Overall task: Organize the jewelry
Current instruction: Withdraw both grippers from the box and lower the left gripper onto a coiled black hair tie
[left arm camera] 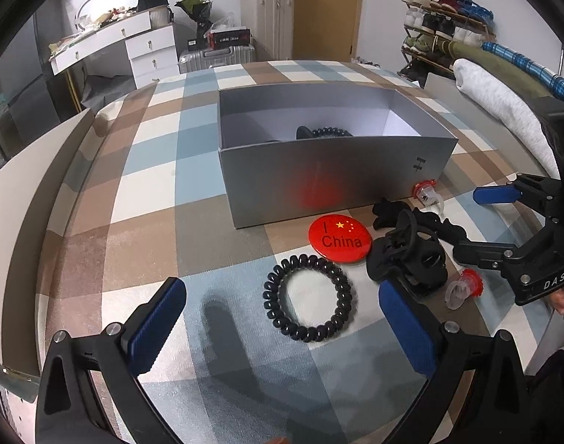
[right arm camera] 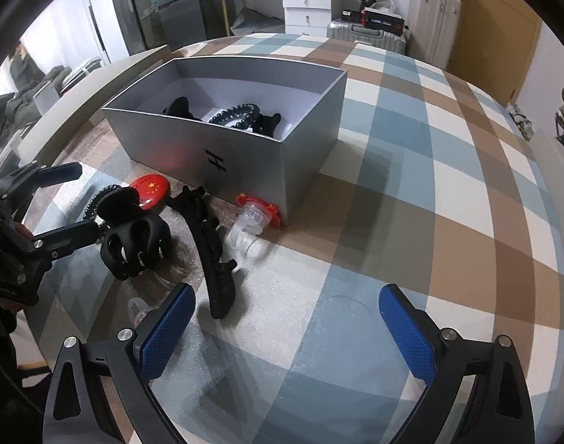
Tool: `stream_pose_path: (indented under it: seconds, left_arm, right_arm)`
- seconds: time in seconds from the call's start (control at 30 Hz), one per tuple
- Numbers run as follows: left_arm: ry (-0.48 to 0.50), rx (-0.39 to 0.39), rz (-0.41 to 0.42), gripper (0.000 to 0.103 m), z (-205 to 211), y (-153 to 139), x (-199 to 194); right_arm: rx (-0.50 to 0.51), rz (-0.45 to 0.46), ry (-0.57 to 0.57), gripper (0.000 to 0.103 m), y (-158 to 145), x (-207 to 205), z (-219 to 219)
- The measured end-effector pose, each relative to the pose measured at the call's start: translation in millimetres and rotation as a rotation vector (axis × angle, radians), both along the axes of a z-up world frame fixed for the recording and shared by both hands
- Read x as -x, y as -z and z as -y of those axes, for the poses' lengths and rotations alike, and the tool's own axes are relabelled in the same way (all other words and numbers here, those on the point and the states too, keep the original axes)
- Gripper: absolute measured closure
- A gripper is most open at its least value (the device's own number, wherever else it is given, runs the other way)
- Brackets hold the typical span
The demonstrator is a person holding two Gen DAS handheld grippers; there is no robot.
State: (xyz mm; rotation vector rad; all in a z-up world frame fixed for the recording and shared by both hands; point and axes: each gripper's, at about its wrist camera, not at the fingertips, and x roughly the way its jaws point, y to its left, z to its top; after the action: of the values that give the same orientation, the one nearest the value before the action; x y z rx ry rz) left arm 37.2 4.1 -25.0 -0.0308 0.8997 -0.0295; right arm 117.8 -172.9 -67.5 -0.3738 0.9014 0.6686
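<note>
Left gripper [left arm camera: 282,329] is hovering low over the checked cloth [left arm camera: 152,192] covering the counter, jaws spread wide and holding nothing; the black coil bracelet [left arm camera: 307,298] is lying flat on the cloth just ahead, between the two blue pads. Right gripper [right arm camera: 287,327] is likewise hanging with jaws wide apart and empty, the near end of the long black hair clip [right arm camera: 215,251] lying just ahead of its left pad. A clear plug with a red cap [left arm camera: 465,288] is resting near that pad, partly hidden in the right view. Just beyond the bracelet, the red "I China" badge [left arm camera: 340,239] is lying face up, with the round black claw clip [left arm camera: 411,255] standing beside it to the right. A second clear plug with a red cap [right arm camera: 254,218] is lying against the near corner of the grey box [right arm camera: 245,162]. The box is sitting open behind all these items; inside it, another coil bracelet [right arm camera: 237,113] and two black clips [right arm camera: 180,107] are showing over the wall. Farther back, white drawers [left arm camera: 152,51] and a suitcase [left arm camera: 215,55] are standing against the wall.
</note>
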Motion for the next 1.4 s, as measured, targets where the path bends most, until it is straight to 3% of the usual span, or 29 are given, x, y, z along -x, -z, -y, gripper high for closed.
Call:
stream_pose_path:
  seconds: [0.43, 1.03, 1.27, 1.33, 1.4]
  left_arm:
    - [-0.014, 0.007, 0.009, 0.002, -4, -3, 0]
    - [-0.110, 0.030, -0.012, 0.002, -26, 1, -3]
    - [-0.092, 0.051, -0.036, 0.002, -26, 5, -4]
    - [-0.077, 0.051, -0.036, 0.006, -24, 4, -3]
    - [-0.067, 0.044, -0.044, 0.017, -21, 6, -3]
  right_arm:
    - [0.018, 0.036, 0.026, 0.005, -1, 0, -2]
    - [0.005, 0.063, 0.021, 0.028, -4, 1, -5]
    - [-0.013, 0.068, 0.006, 0.038, -4, 5, -8]
    - [-0.014, 0.072, -0.003, 0.043, -5, 7, -10]
    - [-0.017, 0.073, -0.012, 0.050, -5, 8, -11]
